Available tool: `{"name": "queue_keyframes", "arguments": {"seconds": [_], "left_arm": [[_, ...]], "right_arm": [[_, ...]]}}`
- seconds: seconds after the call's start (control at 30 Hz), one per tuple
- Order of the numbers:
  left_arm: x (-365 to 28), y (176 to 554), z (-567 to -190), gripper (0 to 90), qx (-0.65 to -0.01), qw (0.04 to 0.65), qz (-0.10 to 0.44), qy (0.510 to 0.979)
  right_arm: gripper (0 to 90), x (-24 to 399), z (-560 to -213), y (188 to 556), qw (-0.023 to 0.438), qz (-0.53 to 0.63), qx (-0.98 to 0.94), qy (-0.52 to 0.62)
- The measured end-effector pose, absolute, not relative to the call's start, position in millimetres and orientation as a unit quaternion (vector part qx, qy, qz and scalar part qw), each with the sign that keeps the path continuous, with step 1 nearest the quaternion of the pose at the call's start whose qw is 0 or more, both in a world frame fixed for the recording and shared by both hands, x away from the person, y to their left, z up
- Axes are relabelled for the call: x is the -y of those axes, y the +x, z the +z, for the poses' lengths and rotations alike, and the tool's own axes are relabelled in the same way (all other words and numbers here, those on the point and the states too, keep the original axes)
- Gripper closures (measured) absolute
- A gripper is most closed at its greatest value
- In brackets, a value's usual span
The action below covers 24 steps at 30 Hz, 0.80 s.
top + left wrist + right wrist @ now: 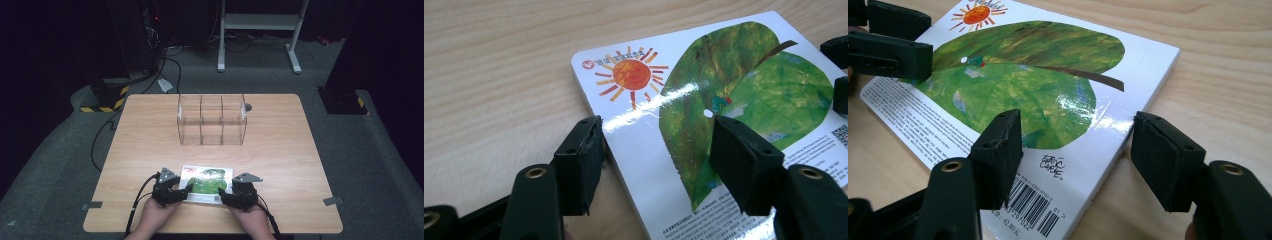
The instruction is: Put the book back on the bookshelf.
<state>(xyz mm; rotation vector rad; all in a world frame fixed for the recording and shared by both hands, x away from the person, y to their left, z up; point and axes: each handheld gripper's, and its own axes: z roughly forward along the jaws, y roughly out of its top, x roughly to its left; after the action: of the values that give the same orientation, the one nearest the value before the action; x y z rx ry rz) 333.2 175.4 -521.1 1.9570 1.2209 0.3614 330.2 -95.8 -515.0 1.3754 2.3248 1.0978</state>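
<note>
A picture book [206, 183] lay flat on the table [280, 150], back cover up, near the edge closest to the person. Its cover showed a large green leaf, an orange sun in one corner, a barcode and small print.

The left gripper [173, 192] sat at the book's left end. In the left gripper view [654, 150] its jaws stood well apart and straddled the book's edge: one jaw was off the book over bare table, just beside that edge, and the other hovered over the green leaf. Neither pad pressed on the book [704, 115], so nothing was held.

The right gripper [236, 196] sat at the book's right end. In the right gripper view [1075, 160] its jaws were likewise wide apart: one was over the cover near the barcode, the other was off the book beside its edge, over the table. The book [1038, 85] lay between them, ungripped.

Both grippers flanked the book from its two short ends, held by the person's hands at the near edge of the table. Farther back, well apart from the book, stood a clear container [212, 120] with three compartments.
</note>
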Motion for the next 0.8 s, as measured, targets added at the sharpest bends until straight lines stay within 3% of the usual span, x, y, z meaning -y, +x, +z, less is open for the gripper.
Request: {"name": "queue_keyframes", "arguments": {"seconds": [0.53, 0.7, 0.8], "left_arm": [[-156, 363, -522, 41.4, -0.48, 0.397, 0.165, 0.765], [-159, 362, -521, 45.0, -0.491, 0.399, 0.155, 0.759], [-163, 353, -520, 42.7, -0.492, 0.414, 0.152, 0.751]], "right_arm": [[37.3, 104, -515, 373, 0.134, 0.37, -0.772, 0.5], [34.8, 107, -513, 370, 0.129, 0.372, -0.773, 0.498], [33.1, 110, -508, 350, 0.144, 0.381, -0.782, 0.472]]}}
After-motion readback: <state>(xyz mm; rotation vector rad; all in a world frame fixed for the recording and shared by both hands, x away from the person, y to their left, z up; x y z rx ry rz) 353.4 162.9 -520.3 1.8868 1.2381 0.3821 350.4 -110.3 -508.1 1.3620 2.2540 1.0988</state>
